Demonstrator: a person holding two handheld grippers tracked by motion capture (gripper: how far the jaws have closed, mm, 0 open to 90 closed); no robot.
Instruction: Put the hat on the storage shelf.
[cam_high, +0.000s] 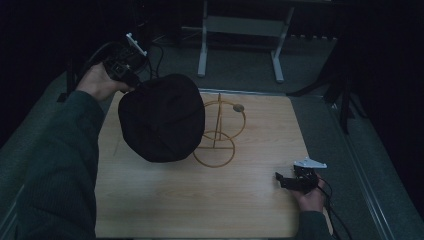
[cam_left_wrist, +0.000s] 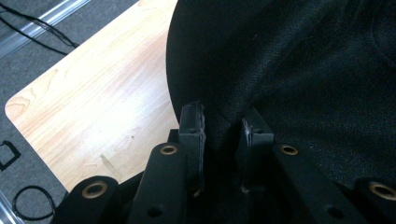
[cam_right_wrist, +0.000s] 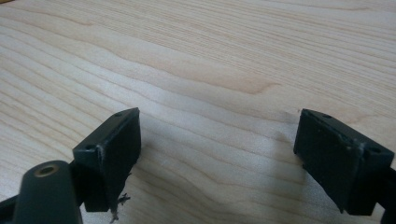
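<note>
**Dim room, pale table**

From my seat I see a light wooden table (cam_high: 260, 150) with rounded corners, standing on grey carpet (cam_high: 320, 60). Beyond it stands a pale metal frame on two legs (cam_high: 240, 30). Black cables (cam_left_wrist: 32, 32) trail over the carpet. The room behind lies almost wholly in darkness.

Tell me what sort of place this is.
Probably a dim lab or recording workspace, not a home: a bare wooden tabletop on grey carpet, a metal-framed bench behind, and cables trailing over the floor.
</note>
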